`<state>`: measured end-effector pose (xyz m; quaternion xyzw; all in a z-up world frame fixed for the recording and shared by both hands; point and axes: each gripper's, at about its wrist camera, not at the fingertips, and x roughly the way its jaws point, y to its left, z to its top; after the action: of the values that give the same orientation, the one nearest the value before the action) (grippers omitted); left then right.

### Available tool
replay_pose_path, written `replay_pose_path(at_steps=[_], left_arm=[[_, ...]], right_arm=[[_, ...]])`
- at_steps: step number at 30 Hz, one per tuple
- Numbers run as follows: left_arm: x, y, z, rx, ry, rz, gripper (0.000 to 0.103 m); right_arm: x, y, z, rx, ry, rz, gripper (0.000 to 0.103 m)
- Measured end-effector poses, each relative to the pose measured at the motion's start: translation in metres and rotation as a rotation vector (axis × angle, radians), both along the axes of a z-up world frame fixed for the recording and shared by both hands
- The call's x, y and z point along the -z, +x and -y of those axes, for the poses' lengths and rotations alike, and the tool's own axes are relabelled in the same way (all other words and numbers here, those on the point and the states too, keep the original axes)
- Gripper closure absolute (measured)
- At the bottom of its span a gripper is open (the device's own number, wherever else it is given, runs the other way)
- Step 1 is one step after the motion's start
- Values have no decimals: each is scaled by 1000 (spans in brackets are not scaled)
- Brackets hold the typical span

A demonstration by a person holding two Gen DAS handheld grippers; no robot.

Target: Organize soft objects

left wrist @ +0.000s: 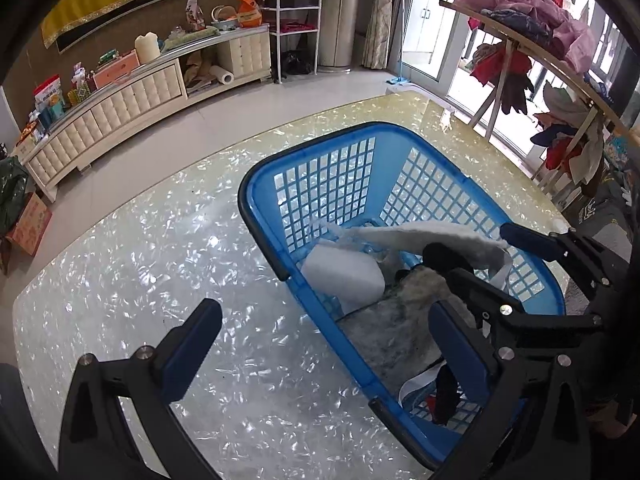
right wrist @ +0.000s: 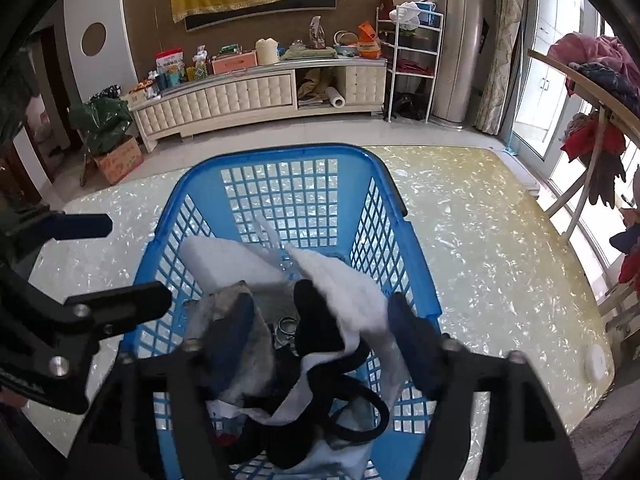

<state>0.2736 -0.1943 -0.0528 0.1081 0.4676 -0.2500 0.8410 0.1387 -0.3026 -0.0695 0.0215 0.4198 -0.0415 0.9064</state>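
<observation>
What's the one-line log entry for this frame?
left gripper: open, straddling basket rim | right gripper: open over basket | white cloth: lies between right fingers, unpinched | table: basket only

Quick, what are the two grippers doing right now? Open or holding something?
Left gripper: open, holding nothing, straddling the blue basket rim.
Right gripper: open over the basket, white cloth lying loose between its fingers.

left wrist view: looks steeply down from close above the counter (left wrist: 120, 280), just left of the blue basket (left wrist: 400, 136).
right wrist view: close above the basket's near end, facing down into it toward the far wall.
shared: basket, counter, the cabinet (right wrist: 224, 96) along the far wall.
</observation>
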Motion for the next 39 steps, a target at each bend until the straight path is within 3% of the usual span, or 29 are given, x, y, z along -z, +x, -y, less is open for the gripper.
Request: replay_pose_path(at_steps=[2,9,14,29,39], left_arm=[[-2,-2,-2,-2,-2,2,0],[-19,-16,-16,-10,-7,34,0],[-33,-34,-29,-21,-23,56,0],[-67,-107,-79,-90,-94,148,0],[-109,-157,-130,-226,-110,317,0]], right_arm=[[-5,-5,0,8,-4,4,32],[-19,-22,0,29,-5,17,7],[-31,-34,-8,18,-19,33,1],[-58,-69,-38,-30,-20,88,1],[-82,-92,-65,-100,6,197,1]])
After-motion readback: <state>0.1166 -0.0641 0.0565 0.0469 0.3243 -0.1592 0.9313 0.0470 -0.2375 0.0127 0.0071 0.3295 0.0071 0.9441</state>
